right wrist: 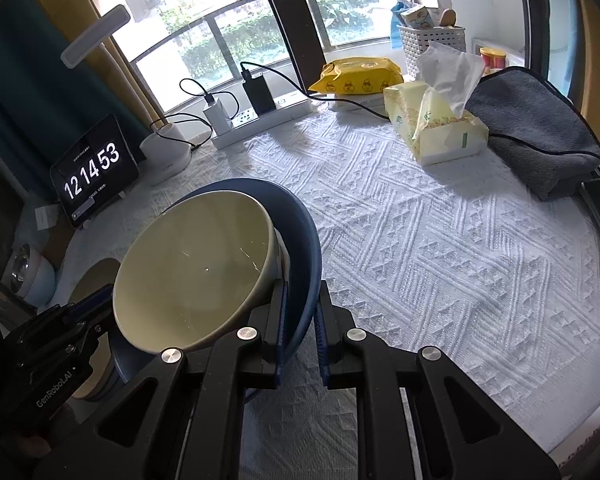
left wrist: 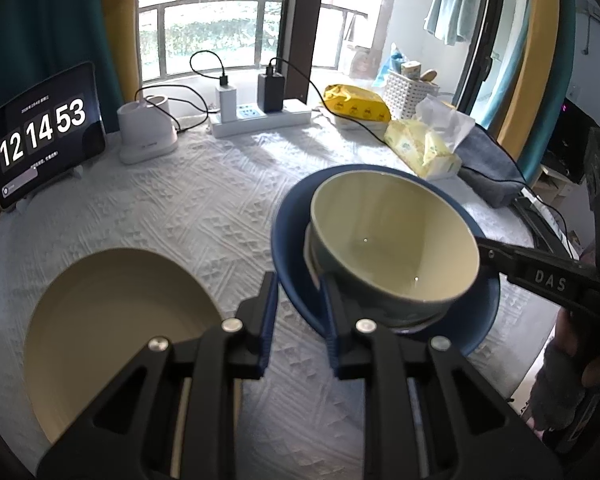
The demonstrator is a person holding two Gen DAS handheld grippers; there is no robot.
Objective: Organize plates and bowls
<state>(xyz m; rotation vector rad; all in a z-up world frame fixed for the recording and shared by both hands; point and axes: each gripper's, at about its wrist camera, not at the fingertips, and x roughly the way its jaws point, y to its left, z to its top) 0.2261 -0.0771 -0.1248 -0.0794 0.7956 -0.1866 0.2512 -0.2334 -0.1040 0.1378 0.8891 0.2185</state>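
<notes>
A cream-lined bowl (left wrist: 396,240) sits tilted in a dark blue plate (left wrist: 296,280), with a second bowl's rim showing under it. My right gripper (right wrist: 300,320) is shut on the blue plate's rim (right wrist: 304,248) and holds the plate tilted above the cloth, with the bowl (right wrist: 196,272) in it. My left gripper (left wrist: 298,308) is open; its right finger touches the blue plate's near rim and nothing lies between the pads. A beige plate (left wrist: 116,336) lies flat on the table at the lower left, and shows in the right wrist view (right wrist: 96,280) behind the bowl.
A white textured cloth (left wrist: 204,208) covers the table. At the back stand a clock tablet (left wrist: 44,136), a white charger dock (left wrist: 148,132) and a power strip (left wrist: 260,116). A yellow wipes pack (right wrist: 356,76), a tissue box (right wrist: 432,128) and a grey towel (right wrist: 536,128) lie at the right.
</notes>
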